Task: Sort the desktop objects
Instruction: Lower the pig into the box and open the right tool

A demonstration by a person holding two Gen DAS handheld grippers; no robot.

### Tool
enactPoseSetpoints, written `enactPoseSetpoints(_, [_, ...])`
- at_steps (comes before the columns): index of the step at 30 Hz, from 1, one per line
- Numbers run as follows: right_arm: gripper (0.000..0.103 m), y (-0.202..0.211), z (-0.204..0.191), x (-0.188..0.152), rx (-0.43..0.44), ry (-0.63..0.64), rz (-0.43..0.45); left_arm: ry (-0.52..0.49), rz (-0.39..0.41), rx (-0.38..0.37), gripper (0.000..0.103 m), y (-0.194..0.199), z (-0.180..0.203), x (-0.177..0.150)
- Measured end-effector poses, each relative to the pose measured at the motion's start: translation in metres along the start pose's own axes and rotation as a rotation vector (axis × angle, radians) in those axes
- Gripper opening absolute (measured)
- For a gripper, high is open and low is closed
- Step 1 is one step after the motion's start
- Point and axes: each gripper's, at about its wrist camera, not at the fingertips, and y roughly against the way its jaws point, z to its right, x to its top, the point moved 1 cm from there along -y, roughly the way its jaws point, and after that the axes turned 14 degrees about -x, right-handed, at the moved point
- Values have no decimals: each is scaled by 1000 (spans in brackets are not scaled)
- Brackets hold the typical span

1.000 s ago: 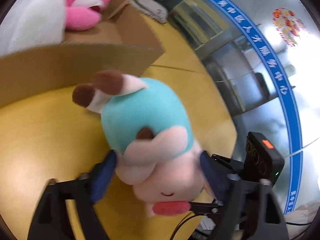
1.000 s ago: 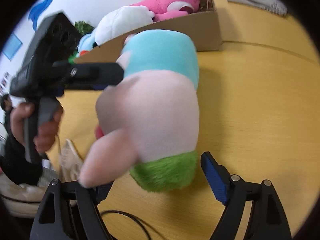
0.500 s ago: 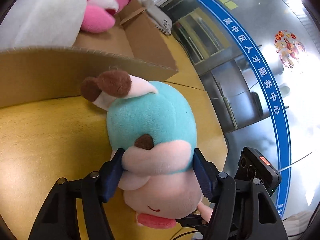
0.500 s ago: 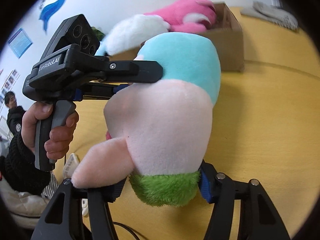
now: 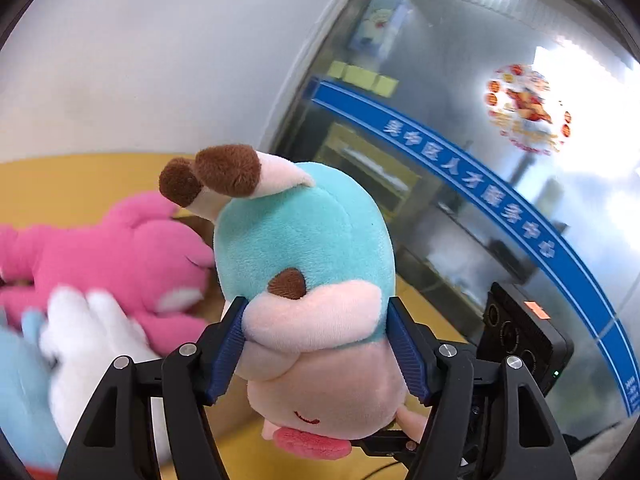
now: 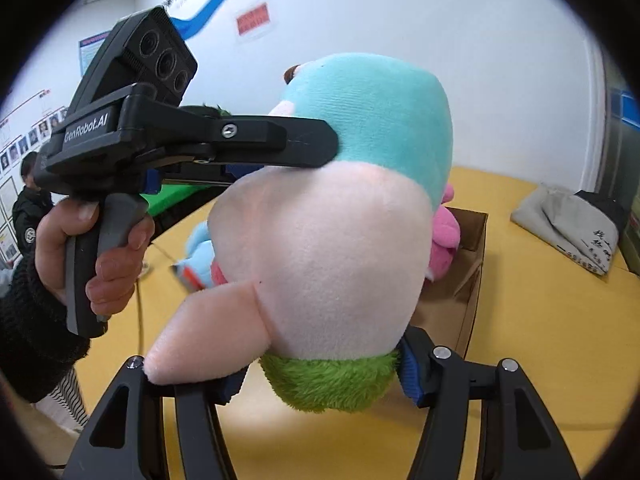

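1. Both claws grip one plush toy (image 5: 304, 248) at once: the left claw (image 5: 316, 348) presses its blue pads into the pink-and-teal body from either side, while the right claw (image 6: 320, 376) clamps the toy's green furry end (image 6: 328, 384).

2. Seen from the right wrist, the left claw's black finger (image 6: 276, 142) lies against the teal part of the toy, and a hand (image 6: 100, 256) in a dark sleeve squeezes that claw's handle.

3. A second ago the toy lay low over the yellow table (image 6: 540, 320) beside the cardboard box (image 6: 468, 276), with the right claw's pads standing clear of the green end; half a second ago they had closed on it.

4. Now the toy is held up in the air, brown-tipped limbs (image 5: 212, 176) pointing away from the left camera, and the box that filled the upper left of that view has dropped below it.

5. Under the toy, the left wrist view shows a pink plush (image 5: 120, 264), a white plush (image 5: 92, 336) and a blue plush (image 5: 20, 392) lying together; from the right wrist, the pink one sits inside the open box, directly behind the lifted toy.

6. Folded grey cloth (image 6: 568, 228) rests on the far right of the table, well apart from the box.
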Motion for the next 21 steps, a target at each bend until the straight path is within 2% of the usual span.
enactPoseSetpoints(3, [60,-53,13,-3,-8,-26,-95,106,-66,20,72,-34,-58,6])
enactPoseSetpoints(5, [60,-80,19,-20,-31,-51,-187,186,-114,20,73,-56,-94,-1])
enactPoseSetpoints(7, [61,-101,21,-38,-57,-60,-282,295,-176,58,73,-80,-133,-23])
enactPoseSetpoints(9, [65,-106,13,-48,-114,4,-322,232,-194,104,73,-86,-126,-28])
enactPoseSetpoints(11, [70,-102,10,-48,-141,14,-335,158,-209,150,73,-90,-116,-32])
enactPoseSetpoints(14, [77,-73,12,-46,-156,7,-285,131,-228,175,73,-83,-107,-29])
enactPoseSetpoints(16, [79,-48,13,-43,-154,7,-228,102,-197,182,74,-68,-98,-29])
enactPoseSetpoints(17, [80,-38,12,-38,-146,10,-197,87,-179,185,79,-61,-93,-29])
enactPoseSetpoints(20, [81,-43,11,-3,-85,42,-103,27,-102,182,88,-40,-80,-21])
enactPoseSetpoints(21, [81,-52,10,4,-34,48,-97,27,-117,192,90,-46,-85,-19])
